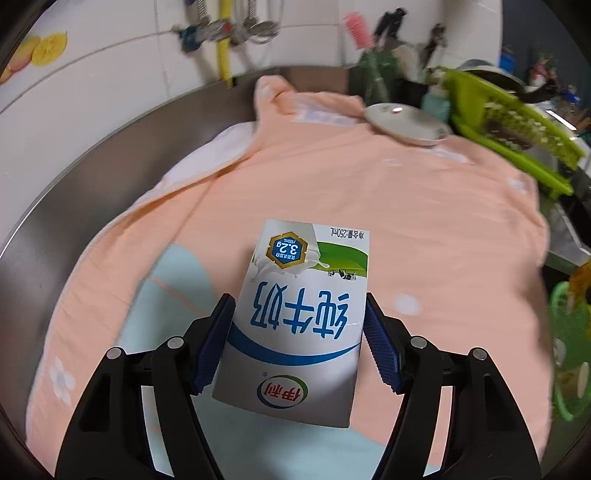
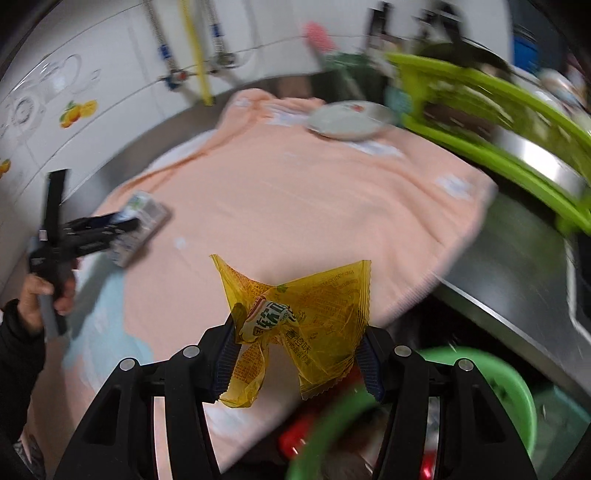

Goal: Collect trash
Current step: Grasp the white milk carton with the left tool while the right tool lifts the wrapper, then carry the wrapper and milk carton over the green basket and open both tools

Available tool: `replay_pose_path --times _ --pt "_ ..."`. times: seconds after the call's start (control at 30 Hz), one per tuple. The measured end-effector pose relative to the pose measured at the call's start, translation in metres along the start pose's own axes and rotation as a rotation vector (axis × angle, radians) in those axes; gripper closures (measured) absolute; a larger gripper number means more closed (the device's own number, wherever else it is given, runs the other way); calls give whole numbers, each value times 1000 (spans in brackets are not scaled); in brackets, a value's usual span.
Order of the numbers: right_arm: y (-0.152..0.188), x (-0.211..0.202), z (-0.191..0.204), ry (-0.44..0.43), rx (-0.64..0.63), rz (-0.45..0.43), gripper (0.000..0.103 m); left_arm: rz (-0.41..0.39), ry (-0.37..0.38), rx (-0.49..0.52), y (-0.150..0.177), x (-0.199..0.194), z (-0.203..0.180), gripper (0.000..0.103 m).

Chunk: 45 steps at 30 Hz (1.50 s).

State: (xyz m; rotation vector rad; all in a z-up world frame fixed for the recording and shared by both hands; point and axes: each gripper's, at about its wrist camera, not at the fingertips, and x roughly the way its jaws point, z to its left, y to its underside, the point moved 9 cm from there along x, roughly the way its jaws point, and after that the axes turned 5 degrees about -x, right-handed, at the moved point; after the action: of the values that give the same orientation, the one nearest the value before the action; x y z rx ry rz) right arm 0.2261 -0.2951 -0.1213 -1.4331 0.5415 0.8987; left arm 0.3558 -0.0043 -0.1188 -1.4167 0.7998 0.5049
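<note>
The peach cloth (image 1: 369,206) covers most of a steel counter (image 1: 122,147). A broad stretch of it lies bare between the grippers and the white dish (image 1: 404,123) at the far side. A lime-green rack (image 1: 509,125) crowds the right-hand margin. In the right wrist view the cloth's near right corner overhangs the counter edge, and a green basin (image 2: 509,391) sits below it. Tiled wall with pipes (image 1: 221,33) closes off the far side.

The left gripper (image 1: 299,332) has its 2 blue-padded fingers closed against both sides of a milk carton (image 1: 306,314), which is held above the cloth. The carton is white with a blue swoosh, a green band, and large blue characters "纯牛奶". It also reads "250mL", "3.2g" in a hexagon badge and the red-green "伊利" logo.

The right gripper (image 2: 297,354) pinches a crumpled yellow translucent wrapper (image 2: 306,314) between its pads, held up over the cloth's near edge. Its print is dense and mostly unreadable; "香橙味" can be made out. From this view the left gripper and carton sit far to the left, in a hand (image 2: 40,299).
</note>
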Motion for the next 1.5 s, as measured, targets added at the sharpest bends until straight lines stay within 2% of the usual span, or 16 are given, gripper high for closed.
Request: replay_pose_path --times 0.23,0.3,0.4,0.47,0.6,0.73,0.83,1.23,1.33,1.5 --pt "67 -35 -71 145 86 40 48 -33 119 53 20 -47 -83 36" --pt "83 -40 -85 177 101 57 46 -43 173 68 26 -61 -114 36" --pt "99 -46 -102 213 131 64 36 -49 237 92 36 -77 -157 36" --pt "109 -51 -113 222 155 62 29 -47 276 109 43 -84 -185 36" --pt "120 -58 -128 232 196 60 26 -39 342 138 56 -96 -236 36" --pt "130 -71 -138 220 224 41 18 -16 393 169 66 -97 -279 36" --pt "134 -79 -142 220 229 26 17 8 416 191 73 -92 -307 35" --pt "147 -112 -141 207 252 -42 17 110 484 227 95 -60 -376 32" --pt "150 -116 -137 207 242 -51 17 109 494 231 98 -61 -383 24" --pt "152 -121 -128 213 223 -64 17 108 503 223 101 -66 -383 24"
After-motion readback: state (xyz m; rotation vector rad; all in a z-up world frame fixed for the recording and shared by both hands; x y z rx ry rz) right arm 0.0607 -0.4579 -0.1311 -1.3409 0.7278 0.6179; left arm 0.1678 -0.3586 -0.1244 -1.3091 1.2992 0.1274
